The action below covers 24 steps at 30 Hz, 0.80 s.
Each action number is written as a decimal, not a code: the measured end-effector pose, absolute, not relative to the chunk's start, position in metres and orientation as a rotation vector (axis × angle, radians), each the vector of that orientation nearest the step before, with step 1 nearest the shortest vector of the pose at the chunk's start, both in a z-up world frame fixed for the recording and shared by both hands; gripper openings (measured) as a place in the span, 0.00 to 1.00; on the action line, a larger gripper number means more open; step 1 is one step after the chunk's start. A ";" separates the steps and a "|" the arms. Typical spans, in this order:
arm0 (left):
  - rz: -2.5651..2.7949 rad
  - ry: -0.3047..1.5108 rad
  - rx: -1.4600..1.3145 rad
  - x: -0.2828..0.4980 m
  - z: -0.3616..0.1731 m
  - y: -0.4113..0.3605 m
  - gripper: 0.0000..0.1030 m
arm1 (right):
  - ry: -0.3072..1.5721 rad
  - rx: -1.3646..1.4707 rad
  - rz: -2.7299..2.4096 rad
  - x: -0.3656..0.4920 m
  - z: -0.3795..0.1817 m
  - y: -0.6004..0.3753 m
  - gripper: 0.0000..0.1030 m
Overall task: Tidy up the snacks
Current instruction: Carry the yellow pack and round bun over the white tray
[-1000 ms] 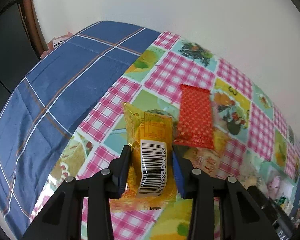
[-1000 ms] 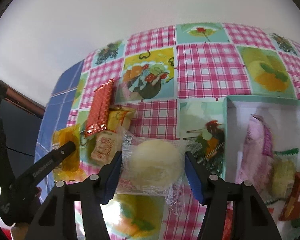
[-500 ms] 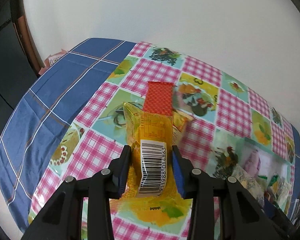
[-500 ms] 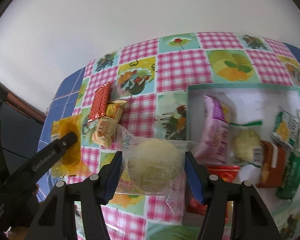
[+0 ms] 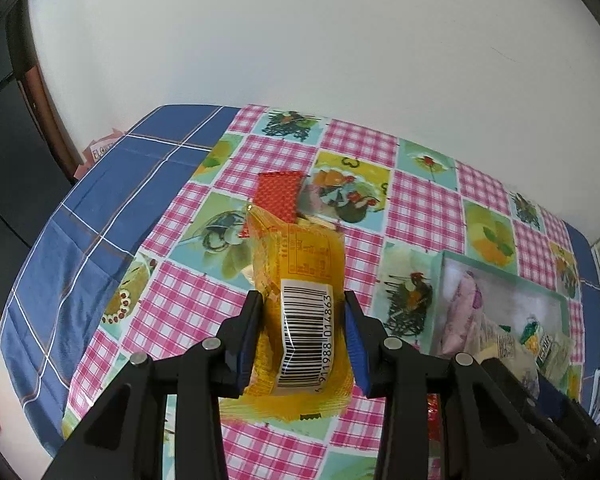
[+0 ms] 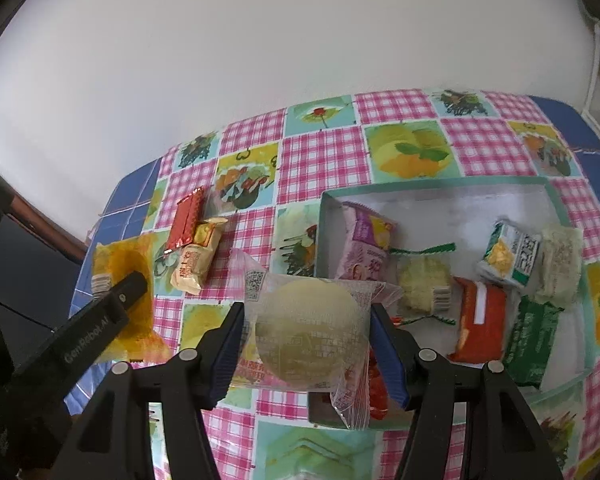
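light: bright, even | shadows: soft | edges: fisheye-warped, dark corners

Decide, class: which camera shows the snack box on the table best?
The right wrist view: the box shows nearly whole, its packets visible, only the near edge hidden by the held round cake. The left wrist view catches just its corner at the right edge.

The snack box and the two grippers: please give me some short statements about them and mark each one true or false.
1. The left gripper is shut on the yellow-orange packet with a barcode. True.
2. The right gripper is empty. False: it holds the clear-wrapped round pale cake.
3. The shallow green-rimmed white box already contains several snacks. True.
4. The red foil packet lies inside the box. False: it lies on the checked tablecloth, left of the box.
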State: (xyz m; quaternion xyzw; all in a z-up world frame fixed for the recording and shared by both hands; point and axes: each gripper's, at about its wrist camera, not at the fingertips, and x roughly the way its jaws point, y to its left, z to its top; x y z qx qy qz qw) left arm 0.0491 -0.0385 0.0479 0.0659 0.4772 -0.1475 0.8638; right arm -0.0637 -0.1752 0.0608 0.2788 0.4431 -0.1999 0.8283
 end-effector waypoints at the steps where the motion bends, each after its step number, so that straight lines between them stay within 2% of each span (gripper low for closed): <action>1: -0.318 1.000 0.146 0.046 0.049 -0.043 0.40 | 0.938 0.589 -0.427 -0.065 0.062 -0.176 0.62; 24: -0.432 1.006 0.244 -0.005 0.060 -0.106 0.40 | 0.891 0.566 -0.571 -0.107 0.078 -0.229 0.62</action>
